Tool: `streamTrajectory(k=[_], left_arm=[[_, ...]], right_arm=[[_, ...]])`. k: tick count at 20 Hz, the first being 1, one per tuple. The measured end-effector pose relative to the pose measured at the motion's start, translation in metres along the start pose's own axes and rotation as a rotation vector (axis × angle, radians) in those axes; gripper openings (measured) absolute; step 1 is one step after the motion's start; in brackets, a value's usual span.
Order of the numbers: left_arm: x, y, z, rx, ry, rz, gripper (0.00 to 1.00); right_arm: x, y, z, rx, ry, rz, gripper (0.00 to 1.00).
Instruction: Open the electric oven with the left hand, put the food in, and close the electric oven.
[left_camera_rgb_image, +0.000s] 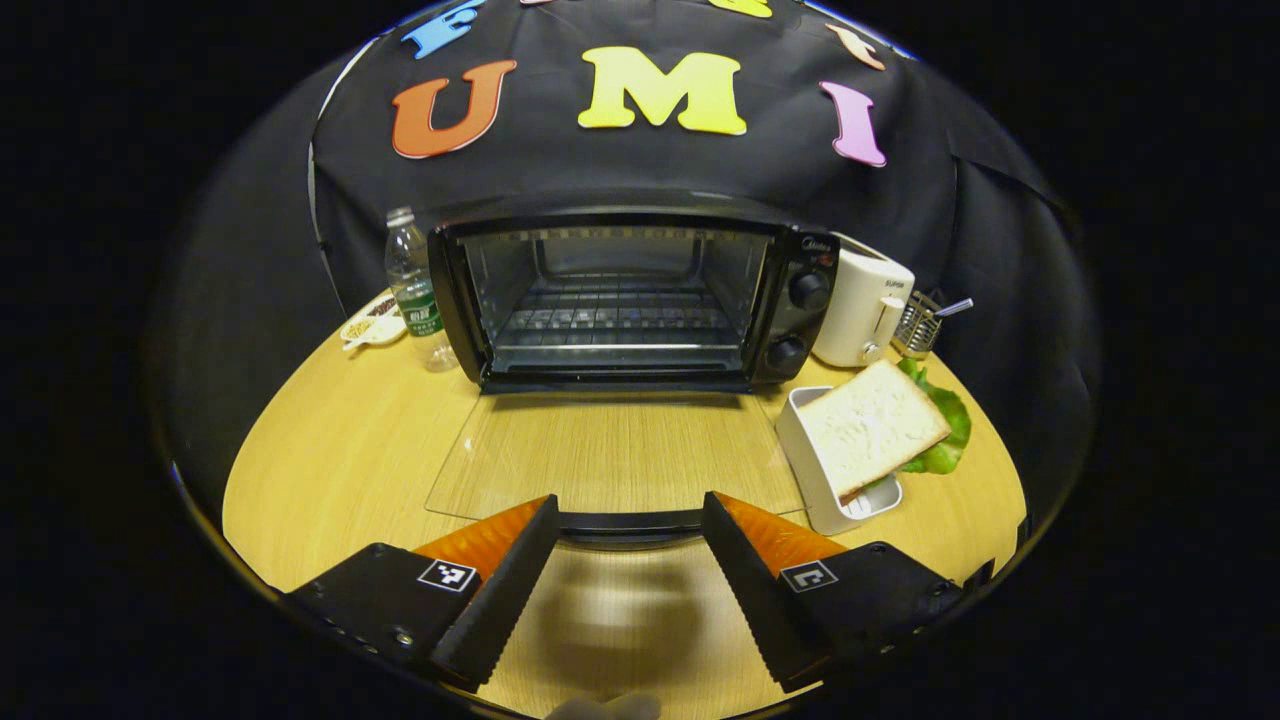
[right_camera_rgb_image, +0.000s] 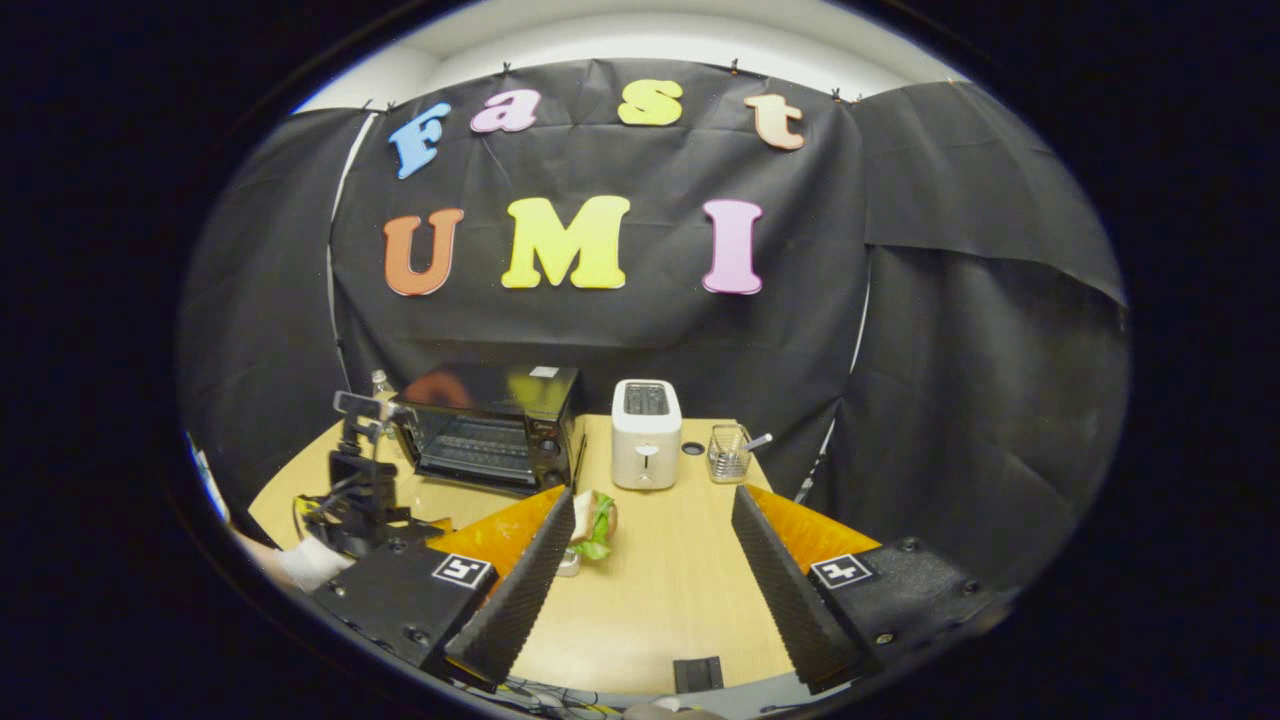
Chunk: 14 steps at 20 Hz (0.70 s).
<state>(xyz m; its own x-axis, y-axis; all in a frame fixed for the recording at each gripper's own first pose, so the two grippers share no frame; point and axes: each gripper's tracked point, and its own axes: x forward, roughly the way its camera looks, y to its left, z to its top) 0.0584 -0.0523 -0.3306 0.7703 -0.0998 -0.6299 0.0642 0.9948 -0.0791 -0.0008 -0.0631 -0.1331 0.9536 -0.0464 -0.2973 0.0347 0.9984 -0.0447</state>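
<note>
While the left gripper (left_camera_rgb_image: 628, 515) hangs at the bottom centre of the left gripper view with its ridged fingers spread wide and holding nothing, the dark handle bar of the oven door (left_camera_rgb_image: 610, 455) lies just between their tips, though whether they touch it cannot be told. That door is a clear glass pane folded flat down onto the pale wood-grain table (left_camera_rgb_image: 330, 450), whose grain shows through it. To the right of the door sits a white rectangular tray (left_camera_rgb_image: 812, 478), and on it a sandwich (left_camera_rgb_image: 870, 425) of soft white bread with ruffled green lettuce sticking out at its far side. Beyond the door, at frame centre, the electric oven (left_camera_rgb_image: 625, 300) stands open: a boxy black metal shell, a wire rack inside, two round knobs down its right panel. A clear plastic water bottle (left_camera_rgb_image: 415, 295) stands at its left, a smooth white toaster (left_camera_rgb_image: 862, 305) at its right, then a wire mesh holder (left_camera_rgb_image: 918, 325).

In the right gripper view the right gripper (right_camera_rgb_image: 655, 525) is likewise released, empty, fingers parted above the table, the oven at middle left
</note>
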Motion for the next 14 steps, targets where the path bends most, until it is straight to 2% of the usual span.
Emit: streamTrajectory(k=[4,10,11,12,14], left_arm=[[-0.051,0.012,0.036,0.048,-0.129,-0.005,0.94],[-0.138,0.049,0.086,0.096,-0.281,0.048,0.96],[-0.151,0.054,0.090,0.094,-0.293,0.060,0.95],[-0.162,0.060,0.095,0.092,-0.305,0.070,0.95],[-0.179,0.069,0.101,0.081,-0.323,0.107,0.95]], right_arm=[[0.026,0.003,-0.027,0.041,0.030,0.045,1.00],[0.075,0.018,-0.099,0.179,0.188,0.143,1.00],[0.084,0.025,-0.110,0.206,0.217,0.176,0.89],[0.095,0.033,-0.118,0.237,0.244,0.216,0.98],[0.115,0.046,-0.136,0.307,0.319,0.291,0.98]])
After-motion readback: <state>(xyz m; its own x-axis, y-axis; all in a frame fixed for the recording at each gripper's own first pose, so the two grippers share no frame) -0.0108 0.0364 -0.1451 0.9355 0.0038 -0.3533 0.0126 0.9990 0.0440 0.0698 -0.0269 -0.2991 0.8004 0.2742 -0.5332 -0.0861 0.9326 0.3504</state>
